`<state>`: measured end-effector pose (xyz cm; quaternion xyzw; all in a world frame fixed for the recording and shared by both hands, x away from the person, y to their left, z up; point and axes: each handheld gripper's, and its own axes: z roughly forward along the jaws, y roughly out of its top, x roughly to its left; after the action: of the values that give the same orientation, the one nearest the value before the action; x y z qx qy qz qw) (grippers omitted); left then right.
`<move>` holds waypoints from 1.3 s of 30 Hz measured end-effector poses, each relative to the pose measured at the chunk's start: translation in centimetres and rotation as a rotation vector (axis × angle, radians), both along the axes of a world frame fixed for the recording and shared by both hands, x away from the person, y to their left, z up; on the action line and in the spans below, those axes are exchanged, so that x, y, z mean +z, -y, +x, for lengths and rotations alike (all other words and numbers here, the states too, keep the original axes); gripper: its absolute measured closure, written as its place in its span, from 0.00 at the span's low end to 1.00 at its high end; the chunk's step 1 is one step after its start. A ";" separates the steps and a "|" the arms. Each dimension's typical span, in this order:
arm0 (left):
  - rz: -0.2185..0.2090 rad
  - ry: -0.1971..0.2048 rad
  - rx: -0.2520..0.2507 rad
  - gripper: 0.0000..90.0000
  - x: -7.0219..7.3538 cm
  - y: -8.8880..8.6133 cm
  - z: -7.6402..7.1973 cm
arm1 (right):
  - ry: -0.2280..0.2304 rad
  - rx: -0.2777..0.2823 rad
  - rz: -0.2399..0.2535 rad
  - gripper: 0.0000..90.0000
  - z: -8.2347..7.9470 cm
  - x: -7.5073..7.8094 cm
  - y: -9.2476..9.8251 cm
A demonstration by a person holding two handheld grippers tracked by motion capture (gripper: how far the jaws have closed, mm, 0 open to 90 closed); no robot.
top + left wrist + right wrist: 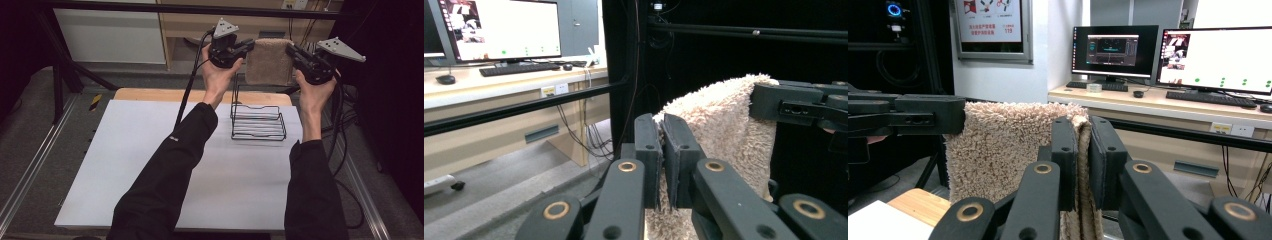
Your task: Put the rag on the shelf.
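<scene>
**Both arms raised, both grippers clamped**

Left forearm is reaching up from 6 o'clock toward 12, black sleeve running diagonally, wrist bare. Left hand is gripping the left gripper from below, jaws pointing toward 3 o'clock. In the left gripper view its jaws are standing pressed together on the edge of a beige towel.

Right forearm is rising nearly straight toward 12 o'clock, sleeve ending below the wrist. Right hand is holding the right gripper, jaws pointing toward 9 o'clock. In the right gripper view those jaws are closing on the towel's opposite edge. Grippers are facing each other, apart, at similar height.
</scene>
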<state>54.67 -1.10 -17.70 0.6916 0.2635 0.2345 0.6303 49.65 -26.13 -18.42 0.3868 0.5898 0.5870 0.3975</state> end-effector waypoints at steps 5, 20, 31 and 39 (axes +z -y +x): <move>0.024 0.000 -0.006 0.95 -0.6 0.0 0.1 | -0.015 -0.001 -0.006 0.92 0.3 -0.8 0.1; 0.093 -0.006 -0.052 0.95 -2.6 0.3 -1.0 | -0.067 0.014 0.002 0.92 -0.5 -3.3 0.9; 0.111 -0.007 -0.081 0.95 -3.1 0.3 -2.0 | -0.083 0.022 0.008 0.91 -1.3 -4.2 1.2; 0.132 -0.020 -0.097 0.95 -3.4 0.4 -2.4 | -0.105 0.030 -0.002 0.91 -1.8 -4.3 1.4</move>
<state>52.24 -1.47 -21.15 0.7457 0.2201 0.2137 0.5914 47.81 -27.54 -22.70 0.4079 0.6163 0.5710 0.3575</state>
